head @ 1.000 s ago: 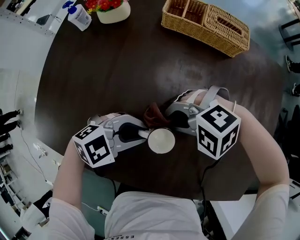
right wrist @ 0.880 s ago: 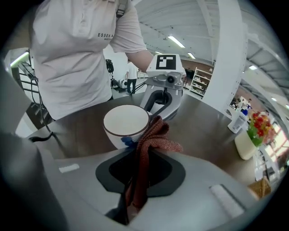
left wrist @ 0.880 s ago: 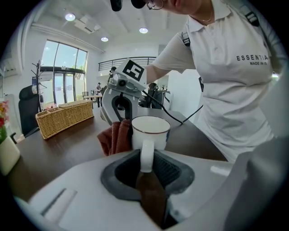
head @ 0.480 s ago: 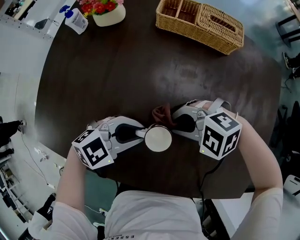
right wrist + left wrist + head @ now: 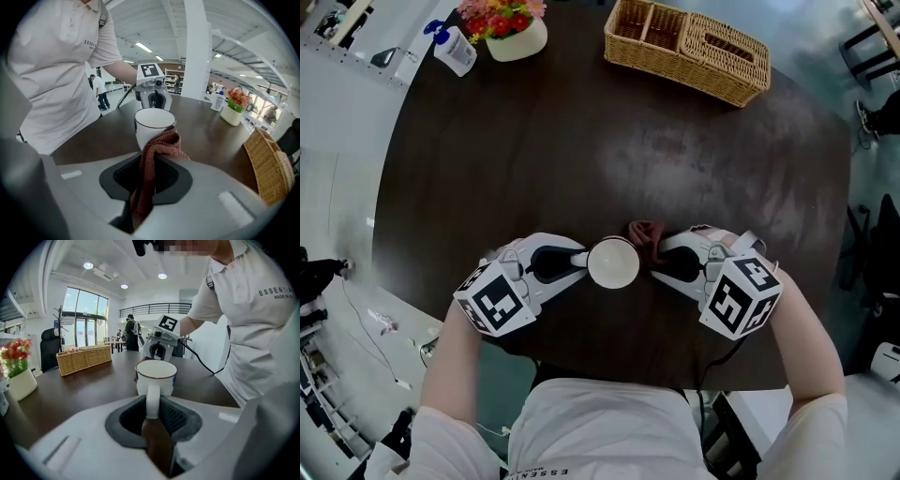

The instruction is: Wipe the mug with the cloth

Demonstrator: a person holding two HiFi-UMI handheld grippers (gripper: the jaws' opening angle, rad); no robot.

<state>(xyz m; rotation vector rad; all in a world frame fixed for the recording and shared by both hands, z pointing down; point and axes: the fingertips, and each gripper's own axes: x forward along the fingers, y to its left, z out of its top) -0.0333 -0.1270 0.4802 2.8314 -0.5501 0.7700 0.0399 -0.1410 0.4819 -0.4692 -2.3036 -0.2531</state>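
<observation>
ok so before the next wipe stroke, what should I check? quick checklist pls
1. Left gripper shut on the mug by its handle: ok.
2. Right gripper shut on the cloth, with a bunch of it sticking out past the fingers: ok.
3. Cloth touching the mug's outer wall: ok; in the right gripper view it lies against the side just below the rim.
4. Mug upright: ok.
5. Mug resting on the table or lifted off it: cannot tell.
6. Room to move: ok; the basket and flower pot sit at the far edge.
</observation>
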